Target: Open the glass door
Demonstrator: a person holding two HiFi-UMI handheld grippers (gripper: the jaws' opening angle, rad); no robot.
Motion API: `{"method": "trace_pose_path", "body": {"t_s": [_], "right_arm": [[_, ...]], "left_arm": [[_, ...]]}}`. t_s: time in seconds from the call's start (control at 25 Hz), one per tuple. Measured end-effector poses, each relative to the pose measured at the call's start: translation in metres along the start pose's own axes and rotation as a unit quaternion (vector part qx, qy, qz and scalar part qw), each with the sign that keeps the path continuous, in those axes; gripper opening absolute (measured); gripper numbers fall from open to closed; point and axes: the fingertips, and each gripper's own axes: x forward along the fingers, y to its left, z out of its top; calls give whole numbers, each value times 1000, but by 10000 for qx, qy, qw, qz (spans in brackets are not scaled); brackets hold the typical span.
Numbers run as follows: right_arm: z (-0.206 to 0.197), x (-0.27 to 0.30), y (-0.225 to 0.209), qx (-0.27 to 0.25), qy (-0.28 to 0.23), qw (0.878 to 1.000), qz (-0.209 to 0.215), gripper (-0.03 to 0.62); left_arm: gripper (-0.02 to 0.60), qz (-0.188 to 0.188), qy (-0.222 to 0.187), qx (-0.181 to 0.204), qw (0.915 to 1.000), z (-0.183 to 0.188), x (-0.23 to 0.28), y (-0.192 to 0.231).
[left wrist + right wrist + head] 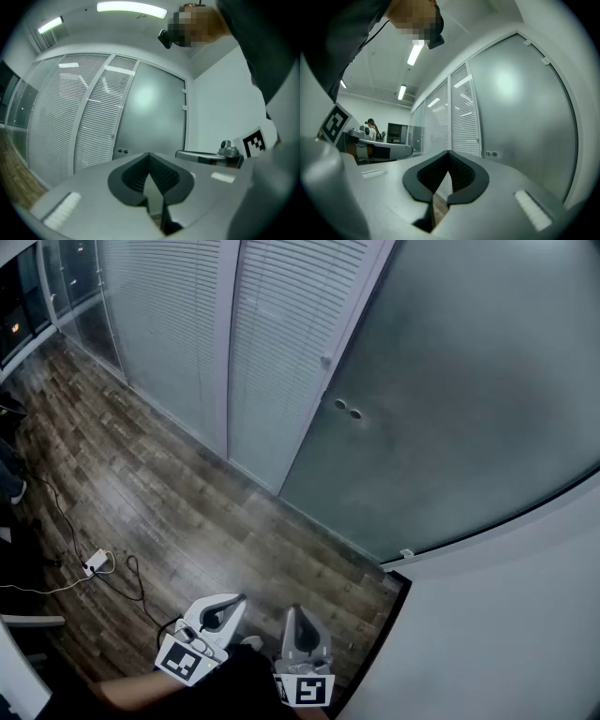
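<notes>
Wood floor (187, 512) meets a frosted grey glass door (450, 399), closed, with two round fittings (348, 410) near its left edge and blinds (272, 343) beside it. The left gripper (220, 610) and right gripper (298, 620) sit low in the head view, well apart from the door. Left gripper view: jaw tips together, nothing between, door ahead. Right gripper view: jaws likewise together, door at right.
</notes>
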Motion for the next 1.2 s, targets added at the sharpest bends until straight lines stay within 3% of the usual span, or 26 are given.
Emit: {"method": "trace_pose_path", "body": {"t_s": [0.28,0.68,1.2], "right_arm": [[8,1,0,-68,-102,9998,-172,0],[6,-22,-8,-50,-40,9989,-464,2],[3,-85,-28,60,-126,9921,-1250,2]], "left_arm": [[0,6,-74,-12,10000,7,-4,7],[0,-291,-41,66,9995,5,-7,-13],[0,-614,79,61,9981,-5,-15,-50]]}}
